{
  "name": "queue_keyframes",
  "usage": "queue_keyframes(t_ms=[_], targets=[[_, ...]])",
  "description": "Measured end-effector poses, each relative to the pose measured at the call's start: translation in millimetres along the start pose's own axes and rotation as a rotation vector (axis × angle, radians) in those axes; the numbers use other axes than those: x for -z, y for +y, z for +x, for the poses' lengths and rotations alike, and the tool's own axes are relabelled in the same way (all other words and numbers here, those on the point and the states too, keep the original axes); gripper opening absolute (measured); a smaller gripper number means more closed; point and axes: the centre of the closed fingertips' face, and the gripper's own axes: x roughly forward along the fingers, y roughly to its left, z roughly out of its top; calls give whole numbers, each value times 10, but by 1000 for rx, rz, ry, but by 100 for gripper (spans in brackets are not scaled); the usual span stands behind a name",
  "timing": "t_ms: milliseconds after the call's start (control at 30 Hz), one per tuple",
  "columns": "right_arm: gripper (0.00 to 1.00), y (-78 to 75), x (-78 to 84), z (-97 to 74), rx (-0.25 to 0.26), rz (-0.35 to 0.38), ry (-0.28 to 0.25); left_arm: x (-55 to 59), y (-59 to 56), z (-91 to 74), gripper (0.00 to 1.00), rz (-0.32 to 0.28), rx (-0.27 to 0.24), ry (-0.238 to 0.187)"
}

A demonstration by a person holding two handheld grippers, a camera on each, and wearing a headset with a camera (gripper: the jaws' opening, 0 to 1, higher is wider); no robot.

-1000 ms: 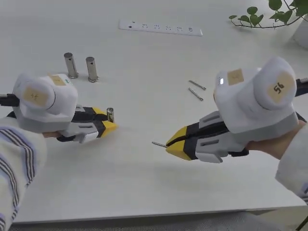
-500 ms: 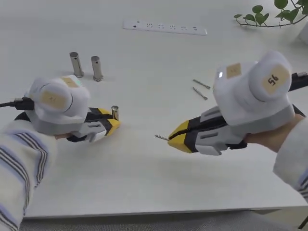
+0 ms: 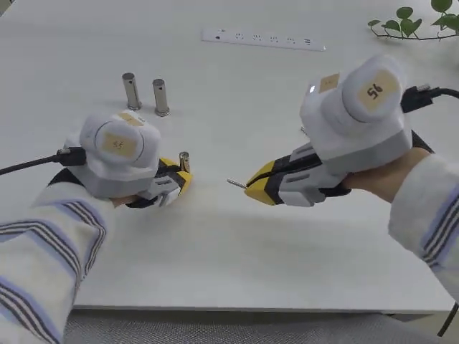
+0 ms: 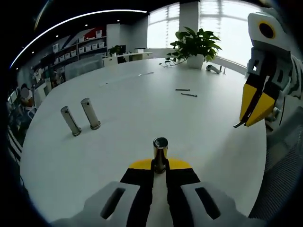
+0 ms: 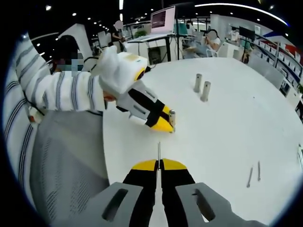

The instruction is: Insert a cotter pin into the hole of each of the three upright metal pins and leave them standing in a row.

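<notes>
At a white table (image 3: 229,272), a person in striped sleeves holds a gripper in each hand. On the left, the left gripper (image 3: 181,179) has its yellow-tipped jaws clamped on a metal pin (image 3: 184,160), which stands upright with its base at the table top; the left gripper view shows the pin's round top rising between the jaw tips. A tan sticker (image 3: 118,144) on this gripper's housing carries a mark too faint to read. Behind it, a second pin (image 3: 130,90) and a third pin (image 3: 161,97) stand upright just beside each other, well apart from the held one.

Toward the middle, a cotter pin (image 3: 236,183) juts from the closed jaws of the right gripper (image 3: 251,189), its free end aimed at the held pin, near it but not touching. A sticker on the right gripper (image 3: 374,91) reads "56".

Farther back lies a white power strip (image 3: 263,39); two loose cotter pins (image 4: 182,90) (image 4: 189,95) lie on the table. A plant (image 3: 419,20) sits at the far right corner.
</notes>
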Motion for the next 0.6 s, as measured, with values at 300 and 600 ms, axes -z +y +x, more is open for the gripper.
queue_keyframes(t_ms=[300, 600], targets=[[3, -67, -153, 153, -2, -5, -2, -30, -31, -58, 8, -5, 19, -20], [3, -120, -205, 283, -2, 1, 10, -40, -53, -99, 8, 16, 52, -14]])
